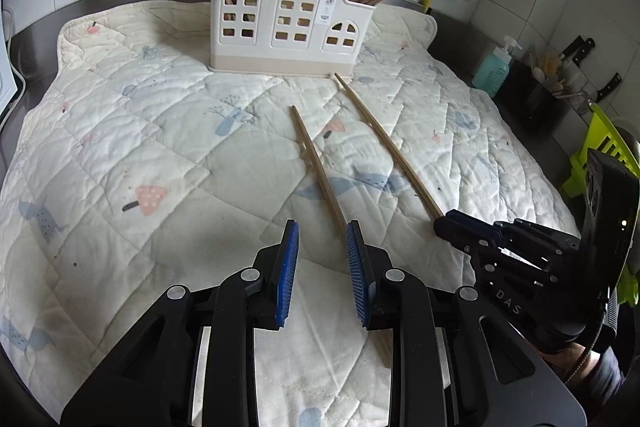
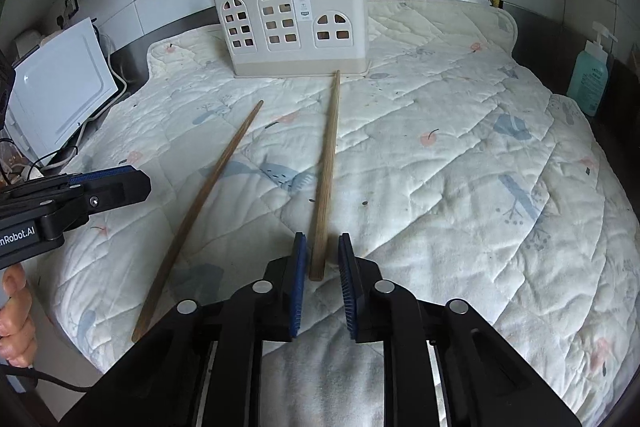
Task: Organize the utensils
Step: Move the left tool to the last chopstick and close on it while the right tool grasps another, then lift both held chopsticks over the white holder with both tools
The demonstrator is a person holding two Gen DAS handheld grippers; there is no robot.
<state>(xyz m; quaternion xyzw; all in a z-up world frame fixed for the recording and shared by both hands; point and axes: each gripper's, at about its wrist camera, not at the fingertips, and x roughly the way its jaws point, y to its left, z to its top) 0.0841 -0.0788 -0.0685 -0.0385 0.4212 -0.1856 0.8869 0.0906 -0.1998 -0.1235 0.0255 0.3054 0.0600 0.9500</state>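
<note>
Two wooden chopsticks lie on the quilted mat. The left chopstick (image 1: 320, 171) (image 2: 196, 215) runs under my left gripper's right finger. The right chopstick (image 1: 388, 143) (image 2: 326, 175) has its near end between my right gripper's pads. My left gripper (image 1: 322, 227) is open and empty. My right gripper (image 2: 322, 239) is open around the chopstick end, not closed on it; it also shows in the left wrist view (image 1: 444, 223). The cream utensil holder (image 1: 288, 23) (image 2: 292, 23) stands at the back with several chopsticks in it.
The quilted mat (image 1: 120, 131) (image 2: 460, 155) covers a steel counter. A white appliance (image 2: 60, 91) sits at the left. A teal soap bottle (image 1: 492, 71) (image 2: 590, 79), a knife block (image 1: 548, 95) and a green rack (image 1: 600, 151) stand at the right.
</note>
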